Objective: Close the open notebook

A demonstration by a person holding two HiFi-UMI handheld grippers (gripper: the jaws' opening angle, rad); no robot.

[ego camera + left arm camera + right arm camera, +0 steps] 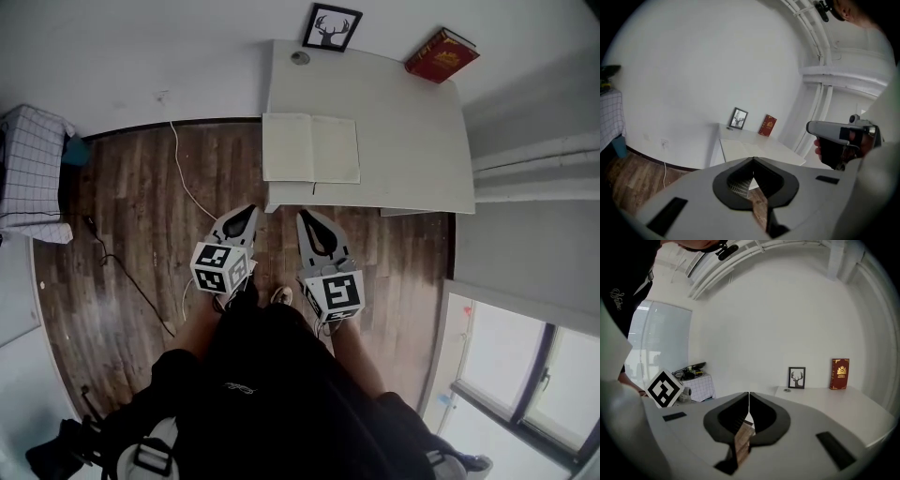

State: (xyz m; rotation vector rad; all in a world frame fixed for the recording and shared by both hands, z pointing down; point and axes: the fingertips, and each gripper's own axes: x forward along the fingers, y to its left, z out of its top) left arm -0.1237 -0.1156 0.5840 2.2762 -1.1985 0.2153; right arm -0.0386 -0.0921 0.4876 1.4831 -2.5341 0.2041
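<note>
The open notebook (310,148) lies flat with blank pale pages up, at the near left corner of the white counter (412,131), its near edge close to the counter's near edge. At the counter's far right corner rests a red hardback book (442,54). A framed deer picture (332,26) leans against the wall at the far edge, with a small round object (300,57) just in front of it.

Both grippers hang over the wooden floor (131,197), near of the counter and apart from the notebook. The left gripper (249,211) has its fingers clenched tip to tip around nothing. The right gripper (302,217), just beside it, is likewise clenched and empty.

A white cable (184,183) trails across the floor, and a checked cloth (33,169) covers furniture at the far left.
</note>
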